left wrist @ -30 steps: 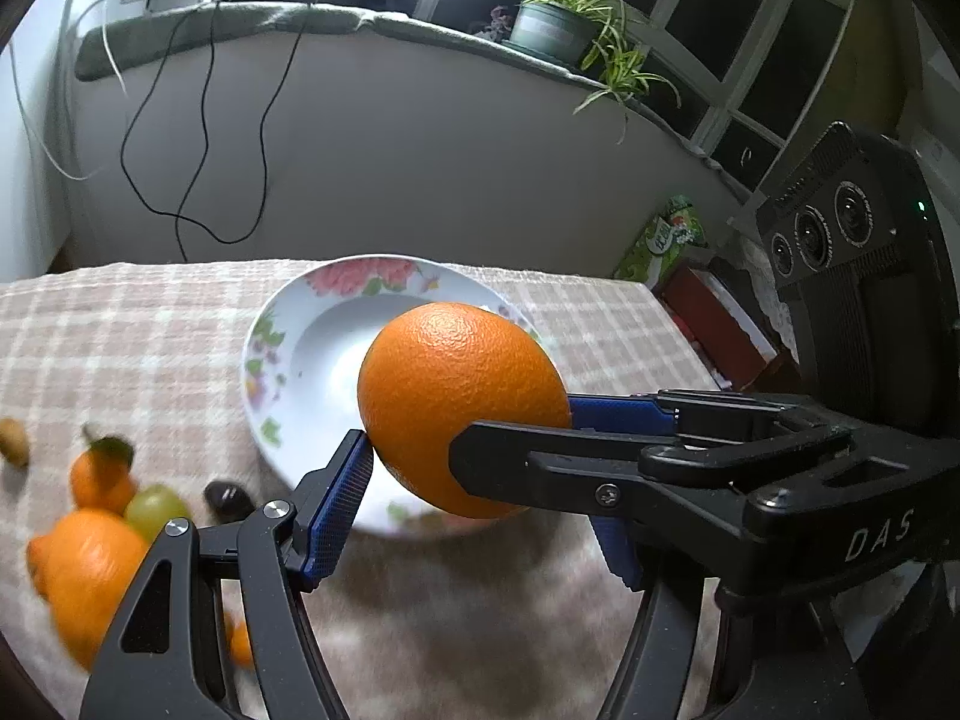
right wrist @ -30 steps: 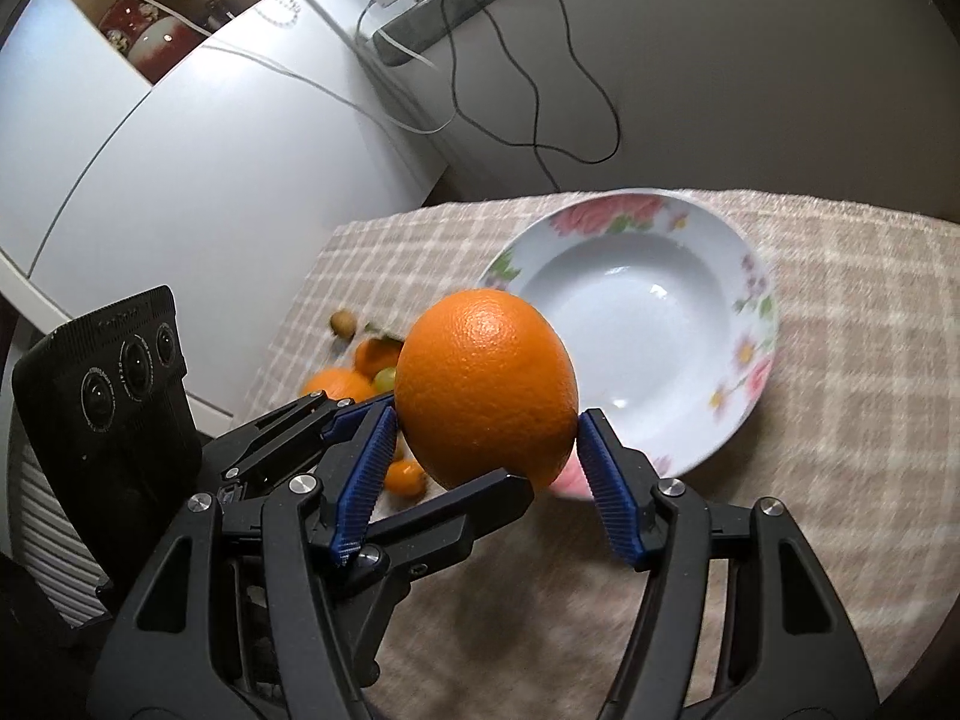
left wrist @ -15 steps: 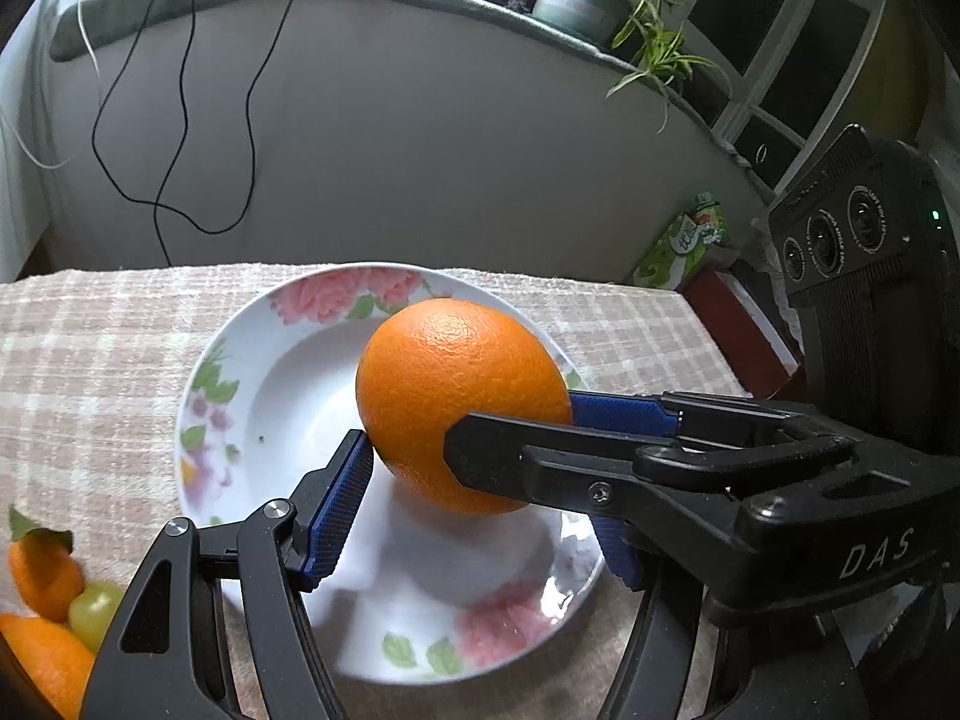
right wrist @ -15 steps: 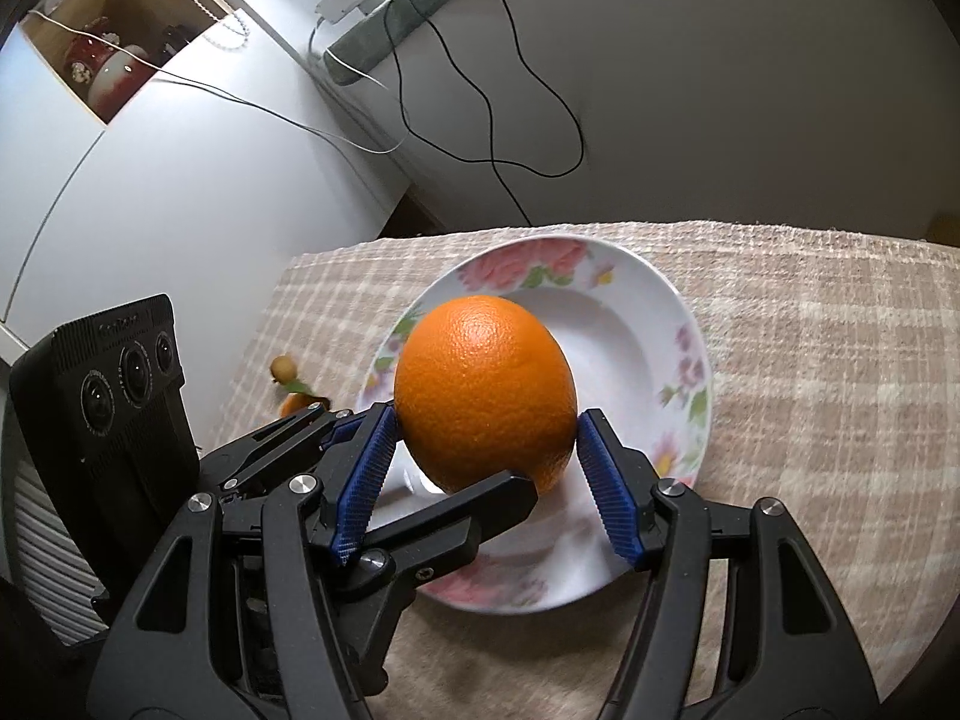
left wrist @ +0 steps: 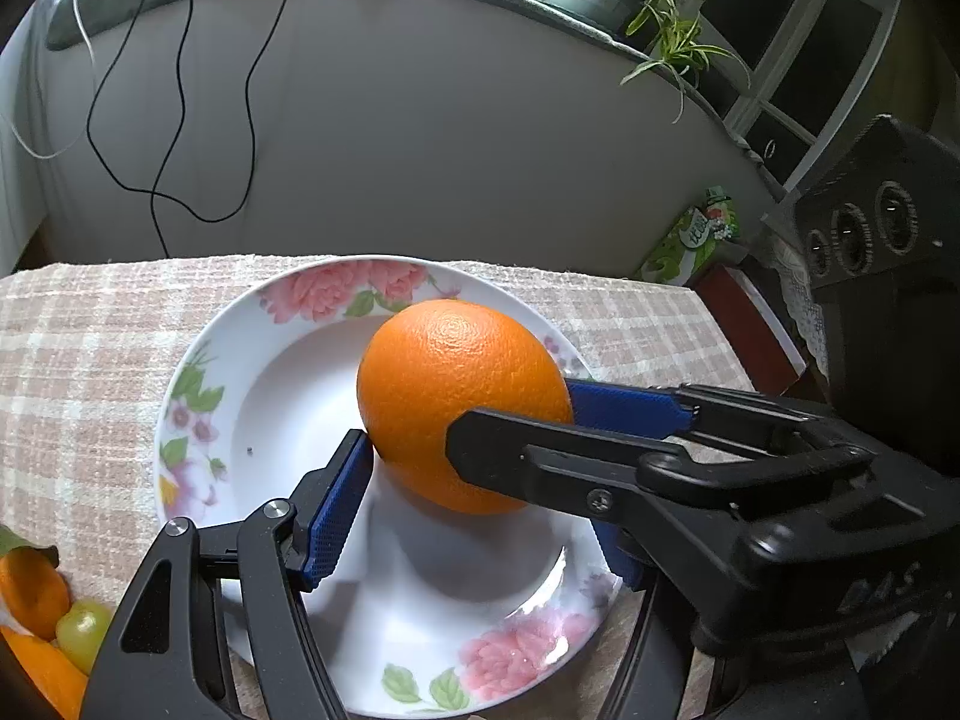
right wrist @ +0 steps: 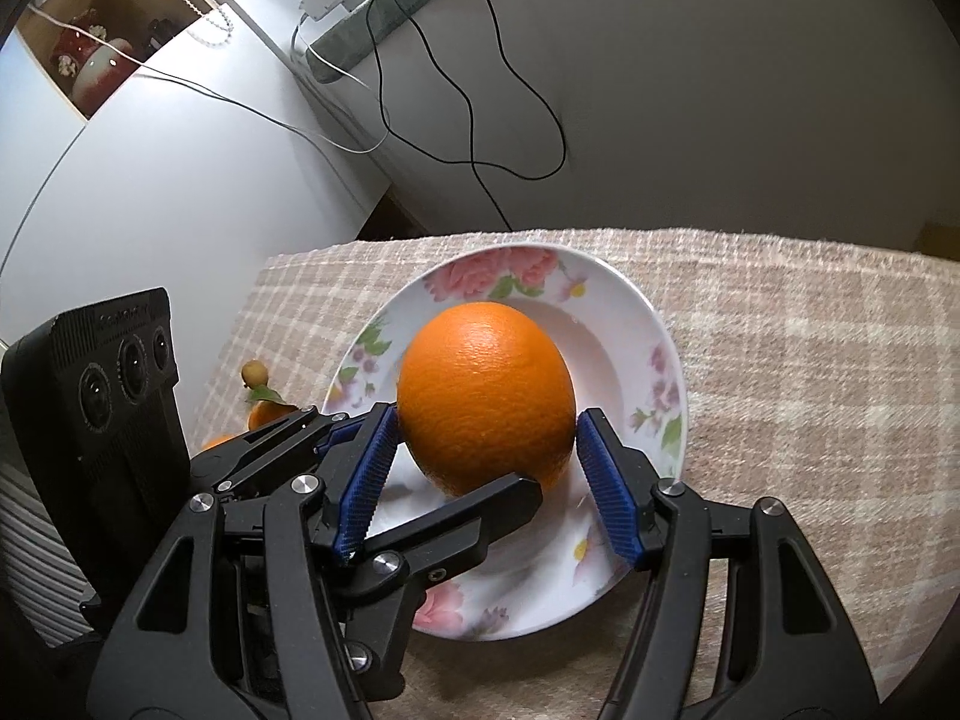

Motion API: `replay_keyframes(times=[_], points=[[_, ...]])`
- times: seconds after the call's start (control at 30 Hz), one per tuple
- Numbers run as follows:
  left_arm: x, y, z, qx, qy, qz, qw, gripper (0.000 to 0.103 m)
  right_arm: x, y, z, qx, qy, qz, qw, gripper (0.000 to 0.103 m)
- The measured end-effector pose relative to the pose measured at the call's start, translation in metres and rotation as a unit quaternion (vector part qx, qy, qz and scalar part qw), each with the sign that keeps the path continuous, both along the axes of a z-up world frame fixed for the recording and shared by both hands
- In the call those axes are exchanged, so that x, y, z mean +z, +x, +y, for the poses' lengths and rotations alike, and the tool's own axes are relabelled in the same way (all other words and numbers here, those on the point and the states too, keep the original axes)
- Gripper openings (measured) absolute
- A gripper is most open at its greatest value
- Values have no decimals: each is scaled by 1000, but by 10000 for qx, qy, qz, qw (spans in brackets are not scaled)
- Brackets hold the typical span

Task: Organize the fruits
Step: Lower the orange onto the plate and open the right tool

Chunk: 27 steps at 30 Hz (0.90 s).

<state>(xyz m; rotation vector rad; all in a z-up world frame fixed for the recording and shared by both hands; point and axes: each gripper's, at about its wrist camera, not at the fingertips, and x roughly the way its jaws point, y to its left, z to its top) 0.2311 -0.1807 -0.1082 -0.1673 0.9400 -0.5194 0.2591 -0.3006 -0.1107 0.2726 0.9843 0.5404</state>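
A large orange (left wrist: 462, 396) is held between both grippers over the white floral plate (left wrist: 204, 372), low above its middle. My left gripper (left wrist: 468, 456) has its blue pads against the orange's sides. In the right wrist view the orange (right wrist: 486, 408) sits between my right gripper's (right wrist: 486, 456) blue pads; the left pad touches it, the right pad stands a sliver off. The plate (right wrist: 660, 372) lies under it on the checked cloth.
Small fruits lie on the cloth left of the plate: a small orange with a leaf (left wrist: 30, 588), a green grape (left wrist: 84, 630), another orange (left wrist: 42, 678). In the right wrist view a small yellow fruit (right wrist: 255, 372) lies by the table's left edge.
Both grippers have carried the orange from beside the plate to over its middle and lower toward it. The loose fruits have slid to the left edge of view.
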Motion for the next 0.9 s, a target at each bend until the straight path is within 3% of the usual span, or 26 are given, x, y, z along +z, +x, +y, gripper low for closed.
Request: replay_keyframes(times=[0.1,0.17,0.7,0.9], points=[[0,-2,-1,-17,77,16,10000,68,6,-2,1,-62,-142,-119,9998,81],[0,-4,-3,-34,115,3,9999,68,10,-4,2,-97,-249,-183,9995,83],[16,-44,26,-95,219,-223,9995,68,46,-35,4,-434,-654,-622,9950,84],[31,-77,56,-22,154,-500,9986,68,63,-66,17,-430,-793,-1151,9892,84]])
